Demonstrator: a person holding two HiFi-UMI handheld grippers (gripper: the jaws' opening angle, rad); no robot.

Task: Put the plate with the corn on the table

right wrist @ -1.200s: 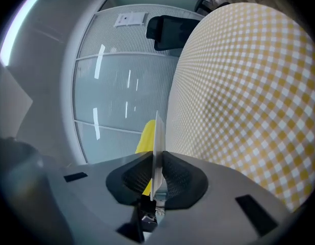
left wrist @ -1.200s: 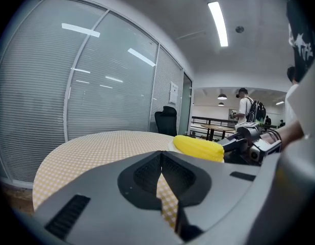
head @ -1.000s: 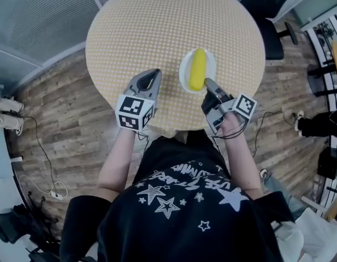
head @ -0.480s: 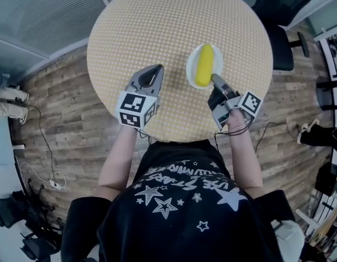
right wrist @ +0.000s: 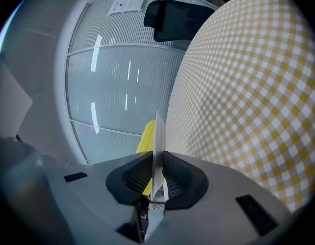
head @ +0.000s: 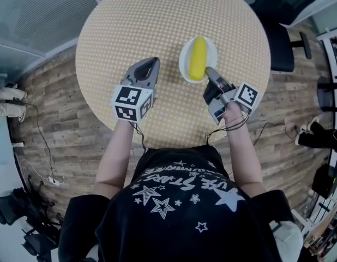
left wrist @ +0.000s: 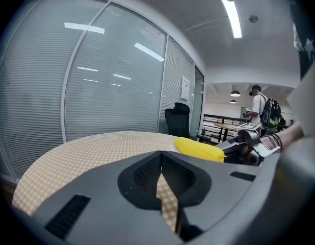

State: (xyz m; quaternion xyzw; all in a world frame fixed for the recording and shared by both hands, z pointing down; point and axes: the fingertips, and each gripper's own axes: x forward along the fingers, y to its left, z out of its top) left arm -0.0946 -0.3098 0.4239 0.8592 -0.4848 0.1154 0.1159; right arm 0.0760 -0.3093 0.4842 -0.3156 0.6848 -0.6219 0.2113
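Right claw point(head: 208, 72) is seen clenched on the near rim of the white plate point(head: 184, 64), on which the yellow corn point(head: 197, 58) is laid lengthwise. Since a second ago the plate has been carried further in from the near edge of the round checked worktop point(head: 157, 21). Whether it is resting there yet cannot be told, so only setting down and release are judged to remain, while the left claw point(head: 153, 63) is held closed and empty nearby.
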